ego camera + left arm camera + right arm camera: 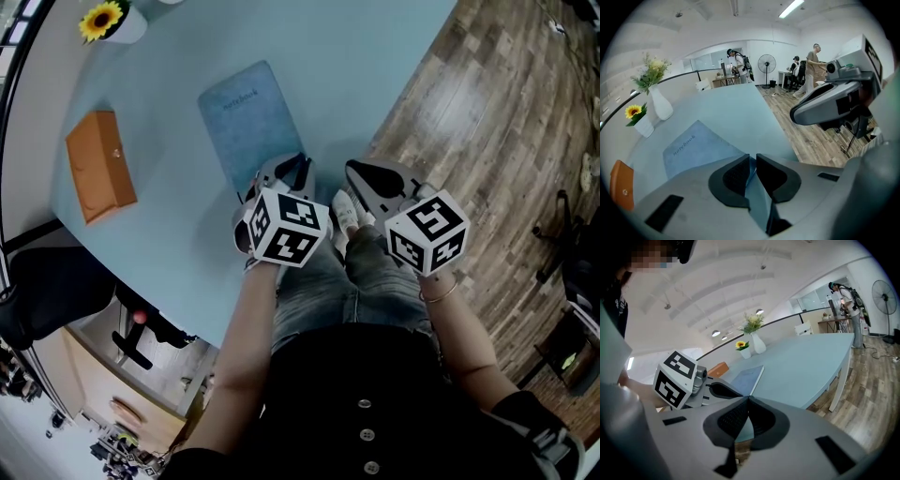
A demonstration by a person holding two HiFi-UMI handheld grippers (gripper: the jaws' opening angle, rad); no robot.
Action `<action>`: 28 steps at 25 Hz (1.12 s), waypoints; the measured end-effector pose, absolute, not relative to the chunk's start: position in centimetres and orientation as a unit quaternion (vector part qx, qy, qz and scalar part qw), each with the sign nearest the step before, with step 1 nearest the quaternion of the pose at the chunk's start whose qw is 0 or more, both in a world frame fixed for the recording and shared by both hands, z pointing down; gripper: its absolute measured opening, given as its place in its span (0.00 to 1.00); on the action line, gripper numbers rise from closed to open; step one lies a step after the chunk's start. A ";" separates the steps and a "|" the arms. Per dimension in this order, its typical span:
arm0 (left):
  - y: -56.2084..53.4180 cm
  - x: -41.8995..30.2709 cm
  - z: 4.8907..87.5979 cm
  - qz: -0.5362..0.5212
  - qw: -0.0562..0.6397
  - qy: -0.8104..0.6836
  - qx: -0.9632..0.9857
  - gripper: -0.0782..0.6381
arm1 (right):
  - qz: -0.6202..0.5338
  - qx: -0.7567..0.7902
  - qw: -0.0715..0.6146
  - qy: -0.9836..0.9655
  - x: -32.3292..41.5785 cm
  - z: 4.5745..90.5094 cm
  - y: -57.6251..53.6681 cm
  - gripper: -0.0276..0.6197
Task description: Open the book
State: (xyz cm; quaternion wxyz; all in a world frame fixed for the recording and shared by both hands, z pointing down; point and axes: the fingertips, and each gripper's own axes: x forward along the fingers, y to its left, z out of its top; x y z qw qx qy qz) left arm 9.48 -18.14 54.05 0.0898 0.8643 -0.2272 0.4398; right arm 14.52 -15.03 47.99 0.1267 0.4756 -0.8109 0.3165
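A blue notebook (246,122) lies closed on the light blue table (375,66), its cover printed "notebook" (693,147). My left gripper (298,161) hovers at the notebook's near end, jaws drawn together to a thin slit with nothing seen held (753,157). My right gripper (354,169) hangs beside it at the table's edge, over the floor, pads pressed together and empty (748,398). From the right gripper view the notebook (747,376) lies ahead, past the left gripper's marker cube (675,380).
An orange flat case (101,167) lies left of the notebook. A sunflower pot (108,21) and a tall white vase (658,103) stand at the far left. The wooden floor (487,112) runs along the table's right edge. People and a fan (766,63) are far back.
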 end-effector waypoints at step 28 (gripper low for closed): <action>-17.9 7.5 48.0 0.351 0.167 -0.260 0.884 0.14 | 0.264 0.442 0.126 -0.848 11.9 44.0 -16.8 0.04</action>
